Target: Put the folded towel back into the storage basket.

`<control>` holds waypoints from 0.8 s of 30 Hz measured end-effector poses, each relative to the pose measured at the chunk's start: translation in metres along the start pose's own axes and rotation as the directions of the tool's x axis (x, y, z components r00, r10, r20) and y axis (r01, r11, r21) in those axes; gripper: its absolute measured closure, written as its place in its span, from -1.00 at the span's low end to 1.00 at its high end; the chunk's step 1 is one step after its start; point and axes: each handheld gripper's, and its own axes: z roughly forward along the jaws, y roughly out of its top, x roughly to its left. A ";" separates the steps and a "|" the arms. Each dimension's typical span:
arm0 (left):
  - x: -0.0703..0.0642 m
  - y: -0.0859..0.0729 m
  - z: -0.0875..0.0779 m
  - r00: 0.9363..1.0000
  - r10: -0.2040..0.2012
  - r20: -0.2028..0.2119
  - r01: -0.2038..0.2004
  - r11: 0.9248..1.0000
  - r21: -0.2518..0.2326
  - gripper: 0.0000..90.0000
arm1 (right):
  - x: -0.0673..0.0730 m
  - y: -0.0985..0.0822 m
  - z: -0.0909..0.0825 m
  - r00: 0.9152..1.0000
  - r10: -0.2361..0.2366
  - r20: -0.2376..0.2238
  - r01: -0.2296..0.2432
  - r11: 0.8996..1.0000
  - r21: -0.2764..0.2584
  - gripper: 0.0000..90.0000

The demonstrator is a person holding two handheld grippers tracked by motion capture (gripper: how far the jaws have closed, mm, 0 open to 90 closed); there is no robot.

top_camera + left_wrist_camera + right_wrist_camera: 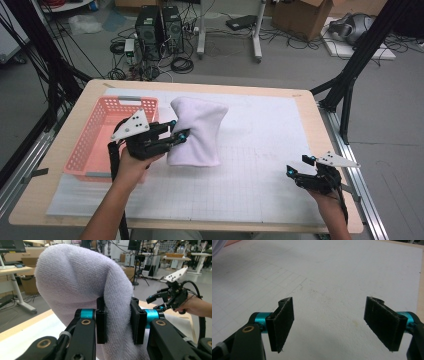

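High view looks forward and down over the bench (310, 125). The left gripper view sits tight against the white towel (75, 285); the right gripper view hovers close, probably, over that white mat (332, 272).

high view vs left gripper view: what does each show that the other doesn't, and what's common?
High view alone: the pink basket at the table's left side, the white gridded mat, and the person's forearm behind the left claw.

Left gripper view alone: the grip up close, with the black pads pressed on a bunched fold of the white towel, and desks and stands in the room behind.

Both: the towel, lifted into a hump in the left claw, and the right claw, open and holding nothing at the table's right.
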 end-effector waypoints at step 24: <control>0.047 0.024 -0.086 0.998 -0.018 -0.059 0.011 0.993 -0.114 0.59 | 0.000 0.000 0.001 1.000 -0.002 0.019 0.002 1.000 0.005 -0.49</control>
